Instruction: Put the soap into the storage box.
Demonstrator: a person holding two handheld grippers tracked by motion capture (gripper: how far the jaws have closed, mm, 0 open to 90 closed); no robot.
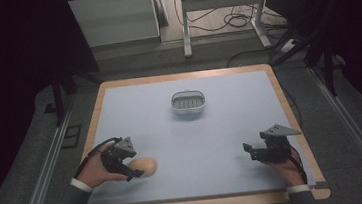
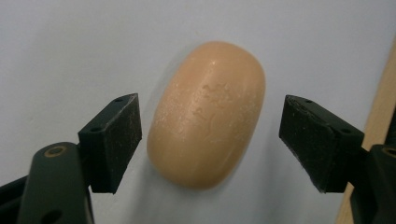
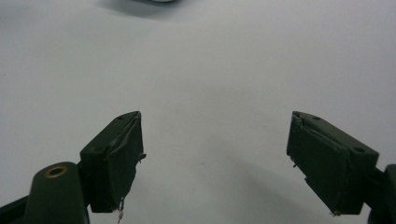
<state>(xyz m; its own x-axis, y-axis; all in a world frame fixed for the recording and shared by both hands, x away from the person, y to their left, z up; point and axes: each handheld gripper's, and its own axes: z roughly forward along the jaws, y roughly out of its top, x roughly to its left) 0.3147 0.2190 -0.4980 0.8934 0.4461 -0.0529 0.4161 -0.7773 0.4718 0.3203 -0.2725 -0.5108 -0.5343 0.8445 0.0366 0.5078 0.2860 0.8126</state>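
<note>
Jaws of the left gripper (image 2: 210,140) stand apart on either side of the soap bar (image 2: 208,114), and a strip of bare worktop shows between each black pad and the bar, narrow at one pad and wider at the other, so nothing is gripped. Seen along those jaws in the left gripper view, the peach-coloured oval bar lies flat on the pale blue mat (image 2: 70,46), its top surface flecked with small dried marks, with the wooden edge (image 2: 380,107) of the worktop at the right border. From the high view the left gripper (image 1: 138,170) sits near the front left corner of the mat, held in the person's left hand (image 1: 95,170), with the soap bar (image 1: 145,165) at its tips. On the other side, the right gripper (image 1: 249,151) is held in the right hand (image 1: 285,164) near the front right of the mat, well apart from the soap; its jaws are spread wide over bare mat (image 3: 210,70) with nothing between them. Farther back, near the middle of the worktop, stands a small white oval dish (image 1: 188,103) with a slotted floor.
</note>
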